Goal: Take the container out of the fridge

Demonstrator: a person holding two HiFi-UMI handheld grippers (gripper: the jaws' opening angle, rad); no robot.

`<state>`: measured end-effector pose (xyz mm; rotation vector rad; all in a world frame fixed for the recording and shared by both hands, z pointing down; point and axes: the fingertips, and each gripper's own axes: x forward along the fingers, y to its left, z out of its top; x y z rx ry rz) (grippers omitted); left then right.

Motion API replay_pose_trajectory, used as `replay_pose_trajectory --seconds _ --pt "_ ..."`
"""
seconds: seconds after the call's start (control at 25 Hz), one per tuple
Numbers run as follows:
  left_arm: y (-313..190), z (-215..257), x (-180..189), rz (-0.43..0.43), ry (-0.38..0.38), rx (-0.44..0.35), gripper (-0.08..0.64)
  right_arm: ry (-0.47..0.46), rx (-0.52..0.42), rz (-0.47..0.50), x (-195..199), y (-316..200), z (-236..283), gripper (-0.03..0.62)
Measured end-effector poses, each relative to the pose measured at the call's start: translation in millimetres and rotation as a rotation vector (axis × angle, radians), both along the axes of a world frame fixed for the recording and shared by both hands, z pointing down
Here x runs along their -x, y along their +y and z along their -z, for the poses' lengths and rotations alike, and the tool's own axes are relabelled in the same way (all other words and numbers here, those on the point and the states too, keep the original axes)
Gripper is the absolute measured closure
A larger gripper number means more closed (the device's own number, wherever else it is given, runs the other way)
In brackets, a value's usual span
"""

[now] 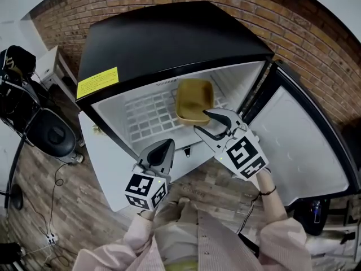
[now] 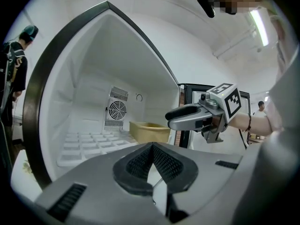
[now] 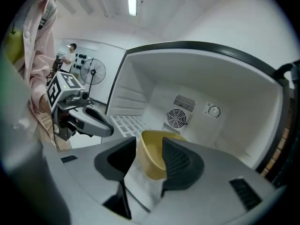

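Note:
A yellow container (image 1: 194, 100) sits on the white shelf (image 1: 148, 116) inside the open fridge, toward its right side. My right gripper (image 1: 213, 124) is open at the container's front edge. In the right gripper view the container's near wall (image 3: 154, 149) shows in the gap of the right gripper (image 3: 149, 162), whose pads (image 3: 177, 159) stand apart from it. My left gripper (image 1: 163, 149) is shut and holds nothing, low in front of the fridge opening. From the left gripper (image 2: 152, 148) I see the container (image 2: 149, 130) further in, and the right gripper (image 2: 183, 117) beside it.
The fridge door (image 1: 299, 145) stands open to the right. A round fan grille (image 2: 117, 110) sits on the fridge's back wall. A black chair (image 1: 51, 131) and cables lie on the wood floor at left. A person (image 2: 16, 74) stands at the far left.

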<state>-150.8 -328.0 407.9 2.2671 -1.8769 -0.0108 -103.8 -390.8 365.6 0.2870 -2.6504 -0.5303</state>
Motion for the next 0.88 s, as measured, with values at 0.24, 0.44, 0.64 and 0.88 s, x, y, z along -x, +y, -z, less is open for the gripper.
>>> replay_pose_trajectory --seconds 0.24,0.44,0.64,0.88 --pt "-4.9 -0.4 -4.0 -0.039 0.008 0.011 0.569 0.156 -0.036 0.067 15.6 -1.9 -7.9 0.413" --pt "-7.8 -1.8 -5.7 -0.061 0.017 0.015 0.569 0.342 -0.051 0.121 20.3 -1.8 -22.9 0.418" --pt "-11.4 -0.6 -9.8 -0.079 0.021 0.012 0.569 0.487 -0.090 0.173 22.7 0.3 -35.8 0.446" --pt "-12.4 -1.1 -9.8 -0.082 0.023 0.015 0.569 0.547 -0.107 0.192 23.5 0.3 -44.8 0.464"
